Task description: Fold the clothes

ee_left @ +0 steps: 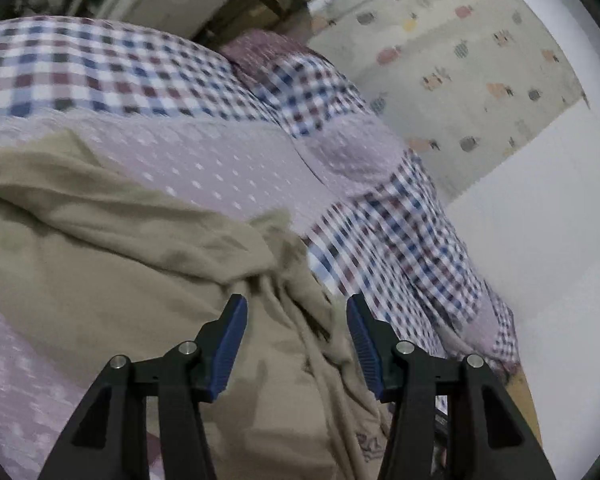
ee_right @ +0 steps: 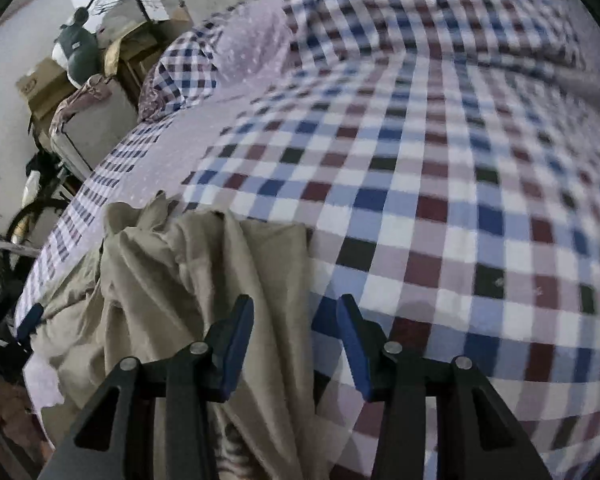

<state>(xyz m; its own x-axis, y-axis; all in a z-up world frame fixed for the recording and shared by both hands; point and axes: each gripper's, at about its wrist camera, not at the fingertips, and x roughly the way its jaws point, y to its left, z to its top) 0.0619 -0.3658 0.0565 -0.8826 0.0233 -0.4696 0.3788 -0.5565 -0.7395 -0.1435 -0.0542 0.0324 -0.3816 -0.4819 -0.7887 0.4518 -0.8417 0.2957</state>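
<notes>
Where print might be read, finds only blur: a dark printed graphic [ee_left: 370, 446] on the beige garment [ee_left: 140, 280] near the left gripper's right finger, illegible; a mark on the cardboard box [ee_right: 40, 88] far left in the right wrist view, also unreadable.

Left gripper [ee_left: 296, 308]: jaws parted about halfway, blue pads [ee_left: 230, 344] clear of the cloth, nothing pinched; hangs over the crumpled beige garment, a ridge of folds running between the fingers below.

Right gripper [ee_right: 296, 312]: jaws likewise half open, gripping nothing; left pad [ee_right: 236, 344] above the garment's [ee_right: 204, 272] right edge, right pad [ee_right: 352, 348] above the checked bedspread [ee_right: 440, 200].

Lies bunched at the near left of the bed, on the checked bedspread and its lilac dotted panel [ee_left: 220, 160]. Beyond the bed, a patterned rug [ee_left: 460, 60] on the floor.
</notes>
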